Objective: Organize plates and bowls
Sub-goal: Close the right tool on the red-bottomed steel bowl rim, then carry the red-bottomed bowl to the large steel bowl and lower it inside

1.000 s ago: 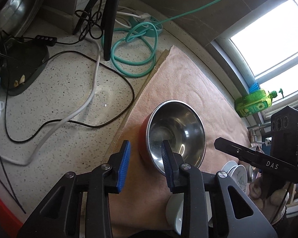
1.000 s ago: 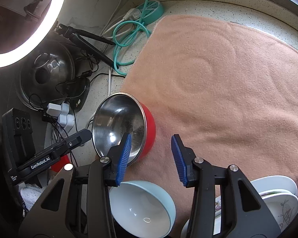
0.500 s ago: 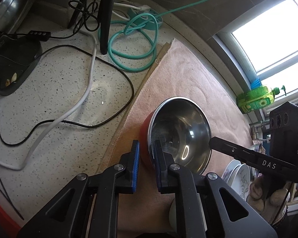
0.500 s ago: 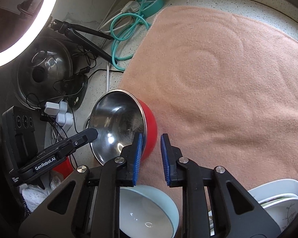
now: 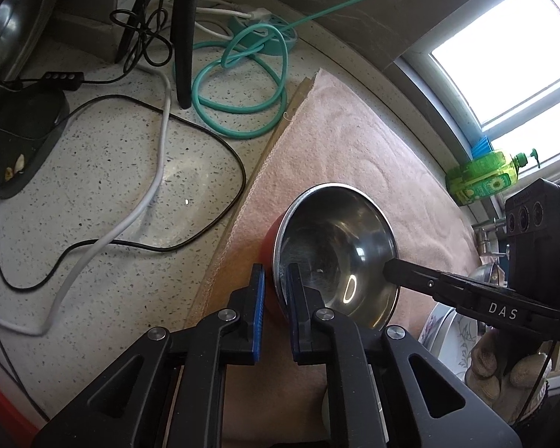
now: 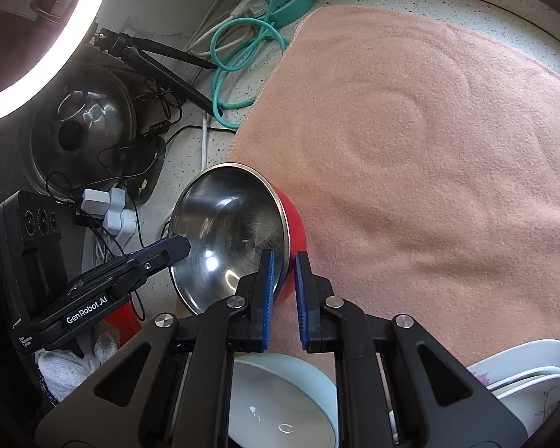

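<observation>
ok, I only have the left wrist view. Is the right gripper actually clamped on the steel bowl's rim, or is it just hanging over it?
Observer: Clamped. The right gripper has just been closing, and its pads pinch the wall of the steel bowl, one pad inside and one on the red outside.
Operator: What sits under that gripper? I only get a white sliver.
Observer: A pale blue bowl, upright, right below the gripper's fingers. I can see nothing in it.
</observation>
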